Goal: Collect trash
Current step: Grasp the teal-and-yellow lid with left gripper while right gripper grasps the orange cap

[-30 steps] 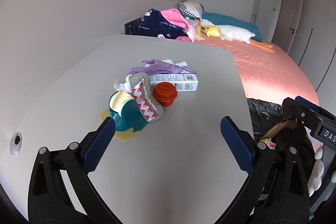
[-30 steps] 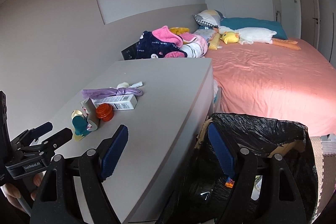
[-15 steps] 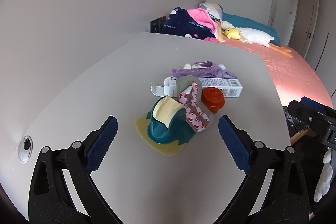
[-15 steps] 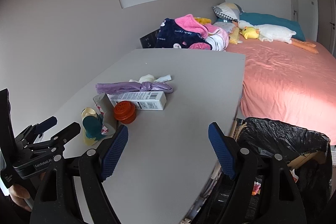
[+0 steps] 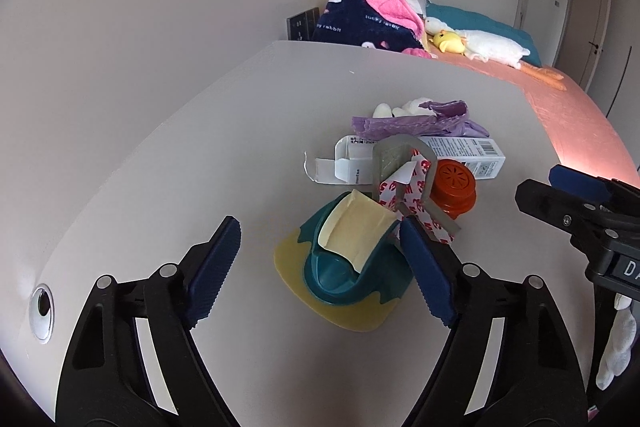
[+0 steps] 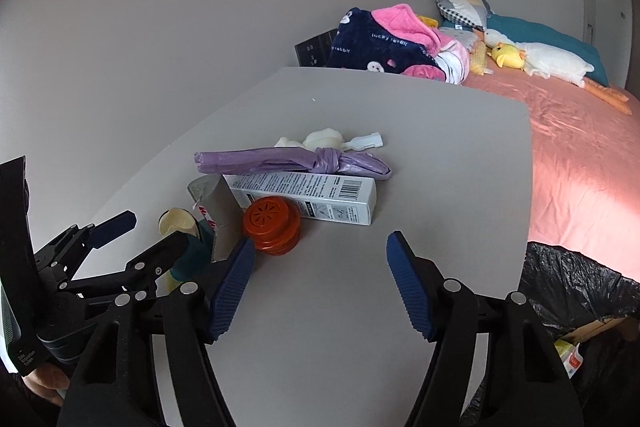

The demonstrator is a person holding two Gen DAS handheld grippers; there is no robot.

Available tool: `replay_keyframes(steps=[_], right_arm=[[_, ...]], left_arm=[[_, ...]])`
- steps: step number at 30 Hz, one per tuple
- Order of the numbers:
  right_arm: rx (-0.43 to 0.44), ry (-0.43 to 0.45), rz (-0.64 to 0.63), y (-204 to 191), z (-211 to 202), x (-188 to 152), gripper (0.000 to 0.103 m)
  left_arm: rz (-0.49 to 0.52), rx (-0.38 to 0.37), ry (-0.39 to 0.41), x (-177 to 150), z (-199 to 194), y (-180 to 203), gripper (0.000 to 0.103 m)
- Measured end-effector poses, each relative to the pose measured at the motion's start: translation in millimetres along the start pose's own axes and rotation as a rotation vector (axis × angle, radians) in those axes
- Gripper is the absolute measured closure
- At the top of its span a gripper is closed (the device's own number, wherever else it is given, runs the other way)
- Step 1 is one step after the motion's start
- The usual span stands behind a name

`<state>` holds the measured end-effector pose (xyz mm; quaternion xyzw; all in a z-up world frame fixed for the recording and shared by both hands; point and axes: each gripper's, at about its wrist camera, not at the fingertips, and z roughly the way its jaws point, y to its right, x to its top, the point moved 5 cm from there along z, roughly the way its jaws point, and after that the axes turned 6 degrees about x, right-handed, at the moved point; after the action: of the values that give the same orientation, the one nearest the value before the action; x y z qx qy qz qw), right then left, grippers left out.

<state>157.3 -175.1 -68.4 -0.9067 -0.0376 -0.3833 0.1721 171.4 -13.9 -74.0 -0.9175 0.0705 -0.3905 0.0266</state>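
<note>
Two grippers over a grey table, trash piled mid-frame.
Left gripper: jaws apart and closing, teal holder between them at lower centre, right pad just beside its rim, contact unclear. Right gripper: jaws apart and closing over bare tabletop, nothing held; orange cap just above its left pad. White box behind the cap, purple bag along its far side. Black bin bag at lower right, off the table edge.
</note>
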Motion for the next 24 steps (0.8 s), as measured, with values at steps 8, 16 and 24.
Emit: replay_keyframes(steps=[8,16,24], right_arm=[[0.011,-0.036,0.009,-1.6,24.8,6.2,0.036],[0.041,-0.062,0.023,-13.4,45.6,9.7,0.036],[0.084,-0.127,-0.006,-27.6,62.9,6.8,0.057]], left_arm=[[0.060,-0.045,-0.021,2.6,12.8,8.5,0.056],[0.024,-0.022,-0.027,1.9,10.2,-1.6,0.057],[0.003,0.008,-0.032,-0.1,4.8,-11.4,0.057]])
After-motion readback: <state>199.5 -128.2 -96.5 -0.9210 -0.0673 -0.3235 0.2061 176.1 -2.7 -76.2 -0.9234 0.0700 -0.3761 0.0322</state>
